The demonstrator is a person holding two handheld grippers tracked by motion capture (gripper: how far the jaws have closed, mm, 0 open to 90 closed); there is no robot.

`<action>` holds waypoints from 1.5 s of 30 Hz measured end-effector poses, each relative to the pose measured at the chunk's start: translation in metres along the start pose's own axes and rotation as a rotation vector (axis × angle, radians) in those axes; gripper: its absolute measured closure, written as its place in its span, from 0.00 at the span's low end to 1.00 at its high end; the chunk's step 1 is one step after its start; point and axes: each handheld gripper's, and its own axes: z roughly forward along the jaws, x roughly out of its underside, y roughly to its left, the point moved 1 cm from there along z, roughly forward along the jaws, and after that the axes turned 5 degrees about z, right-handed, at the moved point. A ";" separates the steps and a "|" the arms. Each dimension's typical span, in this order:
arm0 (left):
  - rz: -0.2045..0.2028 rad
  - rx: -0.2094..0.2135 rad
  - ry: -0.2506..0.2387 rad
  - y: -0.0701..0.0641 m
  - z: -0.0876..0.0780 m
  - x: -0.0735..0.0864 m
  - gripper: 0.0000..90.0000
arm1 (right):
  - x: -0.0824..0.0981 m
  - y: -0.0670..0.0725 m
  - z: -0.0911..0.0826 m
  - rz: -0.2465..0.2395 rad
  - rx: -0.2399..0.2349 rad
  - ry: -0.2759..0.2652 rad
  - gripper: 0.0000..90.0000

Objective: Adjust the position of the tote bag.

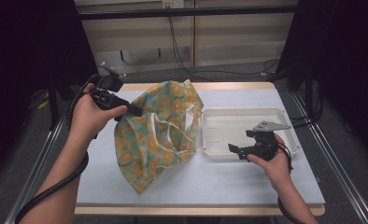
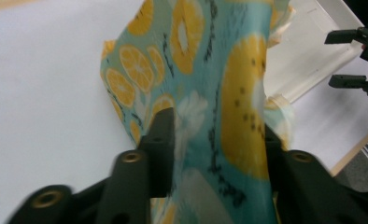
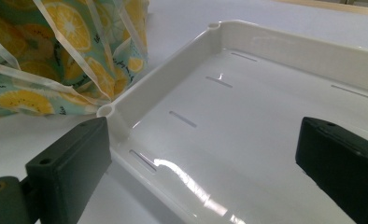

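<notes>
High view, from the near edge outward: the right claw (image 1: 234, 150) hovers with jaws wide apart and nothing between them over the near rim of the white tray (image 1: 285, 122), probably waiting to take something on. Farther back and to the left, the left claw (image 1: 134, 111) has its jaws part-way open with a fold of the orange-print cloth bag (image 1: 159, 135) between them. That fold keeps the bag's top lifted while its lower part rests on the table (image 1: 247, 179), likely for spreading or folding.
</notes>
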 end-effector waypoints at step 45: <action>0.297 0.115 0.082 0.012 0.011 -0.032 0.89 | 0.001 -0.006 -0.002 -0.002 -0.003 -0.004 0.04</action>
